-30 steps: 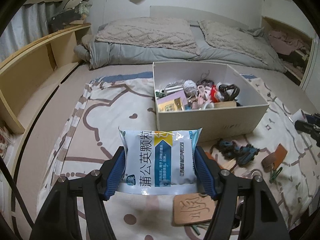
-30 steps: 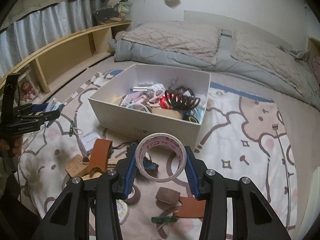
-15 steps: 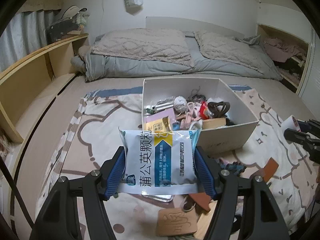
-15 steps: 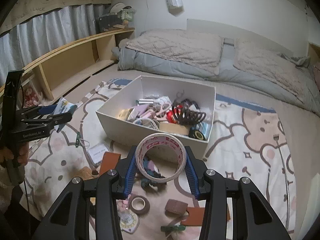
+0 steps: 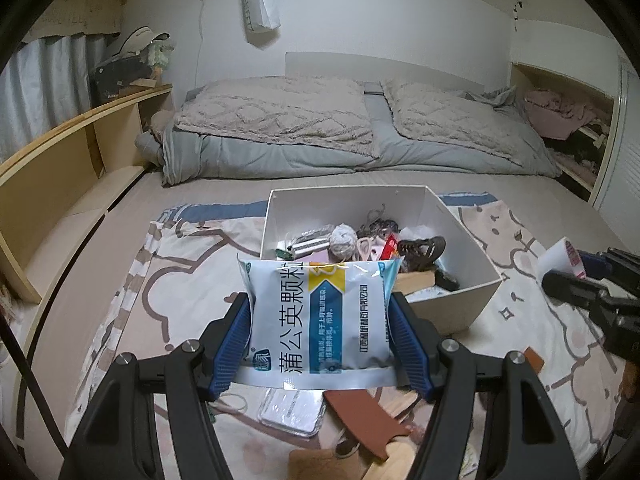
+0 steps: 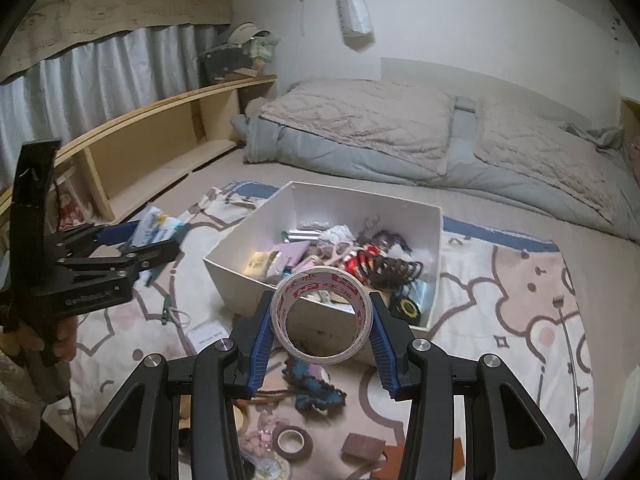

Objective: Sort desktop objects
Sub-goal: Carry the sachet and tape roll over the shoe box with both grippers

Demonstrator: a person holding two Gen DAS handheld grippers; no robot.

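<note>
My left gripper [image 5: 320, 334] is shut on a light-blue medicine packet [image 5: 318, 320] with a yellow arrow, held above the bedsheet just in front of the white box [image 5: 478, 300]. The left gripper also shows in the right wrist view [image 6: 150, 242] to the left of the box. My right gripper [image 6: 322, 322] is shut on a roll of clear tape [image 6: 320, 318] with red print, held over the near wall of the white box [image 6: 236, 282]. The box holds several small items, among them a brown hair claw [image 6: 394, 270].
Loose items lie on the patterned sheet [image 6: 516, 308] near me: a brown leather strip [image 5: 362, 414], a clear packet [image 5: 292, 412], a small tape roll [image 6: 294, 442], a blue-black tangle [image 6: 316, 392], a back scratcher [image 6: 566, 344]. A wooden shelf [image 5: 48, 184] stands left, folded duvets [image 5: 360, 136] behind.
Both grippers have risen and moved toward the box, still holding the packet and the tape roll. The box now sits closer below them.
</note>
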